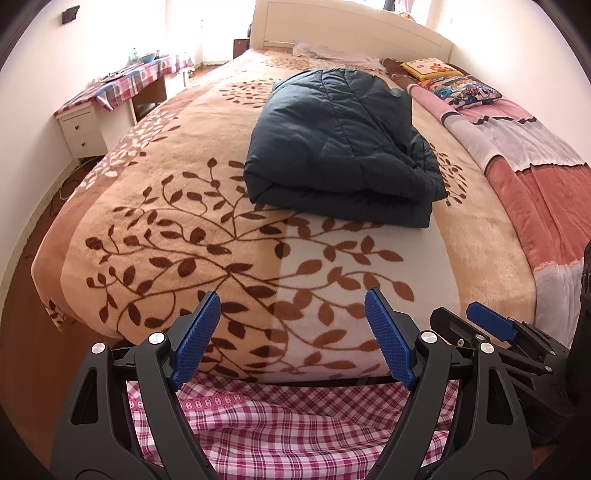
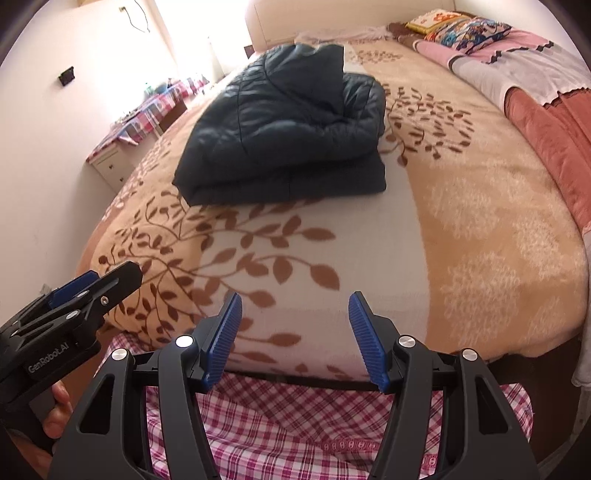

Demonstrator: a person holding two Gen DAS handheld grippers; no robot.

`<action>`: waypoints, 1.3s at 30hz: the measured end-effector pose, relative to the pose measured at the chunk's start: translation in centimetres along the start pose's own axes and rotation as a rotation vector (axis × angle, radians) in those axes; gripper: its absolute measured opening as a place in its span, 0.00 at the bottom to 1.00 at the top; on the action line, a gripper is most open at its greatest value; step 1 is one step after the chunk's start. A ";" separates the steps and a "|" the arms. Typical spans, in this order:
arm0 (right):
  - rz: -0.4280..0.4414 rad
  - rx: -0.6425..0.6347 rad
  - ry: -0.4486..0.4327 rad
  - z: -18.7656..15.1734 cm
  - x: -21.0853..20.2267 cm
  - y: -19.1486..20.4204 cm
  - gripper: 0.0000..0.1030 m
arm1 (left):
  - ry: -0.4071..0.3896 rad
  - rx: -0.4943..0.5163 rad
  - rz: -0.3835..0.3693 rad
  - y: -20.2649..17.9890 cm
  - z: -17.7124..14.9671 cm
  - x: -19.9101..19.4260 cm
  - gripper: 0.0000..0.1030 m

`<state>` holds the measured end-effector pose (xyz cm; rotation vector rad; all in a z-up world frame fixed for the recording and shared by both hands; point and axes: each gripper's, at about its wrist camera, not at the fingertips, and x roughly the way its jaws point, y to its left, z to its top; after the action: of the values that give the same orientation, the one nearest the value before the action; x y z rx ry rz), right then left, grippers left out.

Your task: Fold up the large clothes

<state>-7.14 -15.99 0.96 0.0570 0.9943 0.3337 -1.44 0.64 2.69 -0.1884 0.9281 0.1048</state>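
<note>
Left wrist view: you're holding the left hand-held gripper (image 1: 291, 339) wide apart with nothing between the blue pads, hanging over the foot edge of the bed (image 1: 110, 229). The jacket (image 1: 340, 144), dark and puffy, is sitting ahead and slightly right of this gripper, well apart, already doubled over with stacked layers showing at its near edge. Its long axis is running away from you toward the headboard (image 1: 351, 33), leaning a little left to right as it comes nearer; the thick folded end is pointing at you. The right hand-held gripper (image 1: 491, 325) is showing at lower right, just beside the left one.

Right wrist view: you're keeping the right hand-held gripper (image 2: 295, 336) parted too, a bit narrower, gripping nothing, also over the foot edge above the checked cloth (image 2: 295, 424). Here the jacket (image 2: 288, 125) is lying ahead and left of centre, same long axis up the bed, bulkier rolled side on its right. The left hand-held gripper (image 2: 85, 291) is sitting at lower left.

Judgement: both are roughly equally far; the jacket is lying between their lines, so you're looking at a straight forward reach to the near folded edge.
</note>
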 end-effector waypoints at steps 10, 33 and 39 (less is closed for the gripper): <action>-0.007 0.003 0.032 -0.4 0.6 0.1 0.58 | 0.021 -0.015 0.000 0.3 -0.2 0.4 0.78; -0.004 0.011 0.041 -0.7 0.8 0.0 0.58 | 0.041 -0.019 0.001 0.3 -0.6 0.8 0.78; -0.003 0.011 0.042 -0.6 0.7 -0.1 0.58 | 0.046 -0.020 0.002 0.4 -0.6 0.9 0.78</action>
<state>-7.24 -15.90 0.01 0.0590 1.0375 0.3279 -1.42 0.93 1.58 -0.2088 0.9736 0.1123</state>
